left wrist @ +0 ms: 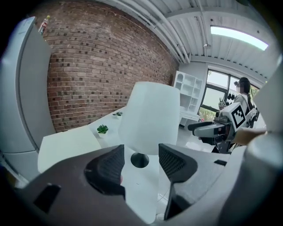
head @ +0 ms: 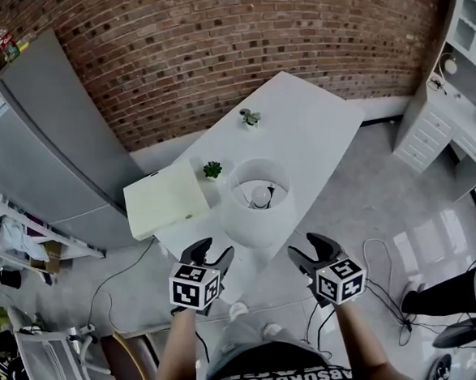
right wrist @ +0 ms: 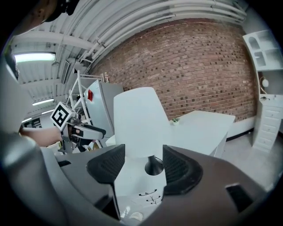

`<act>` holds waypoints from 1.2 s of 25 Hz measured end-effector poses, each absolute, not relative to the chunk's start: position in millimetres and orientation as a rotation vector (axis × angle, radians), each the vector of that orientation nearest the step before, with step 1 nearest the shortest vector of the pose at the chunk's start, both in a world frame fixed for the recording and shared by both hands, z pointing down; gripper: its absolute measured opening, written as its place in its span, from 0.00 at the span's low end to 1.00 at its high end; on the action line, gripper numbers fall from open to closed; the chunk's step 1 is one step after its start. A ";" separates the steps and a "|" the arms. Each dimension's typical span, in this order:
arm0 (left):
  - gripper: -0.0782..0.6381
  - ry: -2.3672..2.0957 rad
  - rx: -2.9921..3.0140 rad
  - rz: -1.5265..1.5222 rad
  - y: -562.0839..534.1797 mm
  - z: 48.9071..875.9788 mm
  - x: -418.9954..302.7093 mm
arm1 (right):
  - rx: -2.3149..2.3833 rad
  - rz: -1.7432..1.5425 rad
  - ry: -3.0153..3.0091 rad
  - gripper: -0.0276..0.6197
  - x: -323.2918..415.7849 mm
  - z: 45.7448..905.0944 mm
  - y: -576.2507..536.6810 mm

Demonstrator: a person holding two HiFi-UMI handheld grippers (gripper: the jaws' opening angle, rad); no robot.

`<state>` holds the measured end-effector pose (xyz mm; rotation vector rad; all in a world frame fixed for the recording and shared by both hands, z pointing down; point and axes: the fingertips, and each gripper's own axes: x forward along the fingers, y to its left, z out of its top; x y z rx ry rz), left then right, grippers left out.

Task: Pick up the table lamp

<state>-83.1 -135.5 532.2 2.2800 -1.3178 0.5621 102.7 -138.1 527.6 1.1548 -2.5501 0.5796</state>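
Left gripper [head: 210, 249] and right gripper [head: 310, 247]: fingers [left wrist: 177, 164] spread wide, gripping nothing, both just short of the table lamp [head: 259, 206] on the desk [head: 319, 127].

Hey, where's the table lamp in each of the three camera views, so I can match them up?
Head view: the table lamp is at centre, seen from above, on the white table's near end.
Left gripper view: table lamp at centre, large.
Right gripper view: table lamp just left of centre.
Shared landmark: the brick wall behind, in all three.
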 end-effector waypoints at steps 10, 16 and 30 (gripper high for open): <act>0.44 -1.161 2.251 0.514 -156.3 559.9 -88.0 | 1.201 0.752 -2.483 0.42 87.5 553.1 -153.7; 0.44 -1.060 2.281 0.563 -166.6 570.4 -92.5 | 1.240 0.790 -2.436 0.42 84.6 565.2 -159.6; 0.44 -0.820 2.277 0.516 -178.5 587.7 -84.3 | 1.279 0.917 -2.440 0.42 96.2 571.9 -168.5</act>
